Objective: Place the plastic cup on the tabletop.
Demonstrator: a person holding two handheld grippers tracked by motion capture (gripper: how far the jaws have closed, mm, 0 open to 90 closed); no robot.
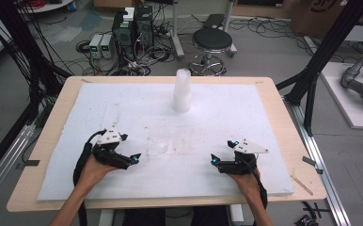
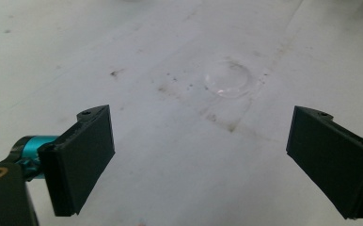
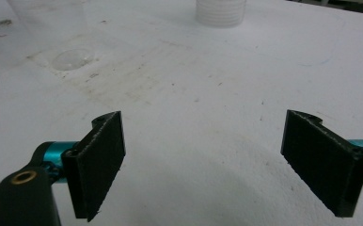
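Cup stack alone mid-board

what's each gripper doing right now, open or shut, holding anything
Left gripper: open, nothing between the jaws.
Right gripper: open, nothing between the jaws.

The white foam sheet covers most of the pale wooden table and bears brownish smudges and dark specks near its middle, around a clear, nearly colourless cup. Beyond that cup stands a translucent white cup stack, ribbed in the right gripper view. Both grippers, left gripper and right gripper, are black with teal fittings, brass-coloured eyelets and light grey top plates
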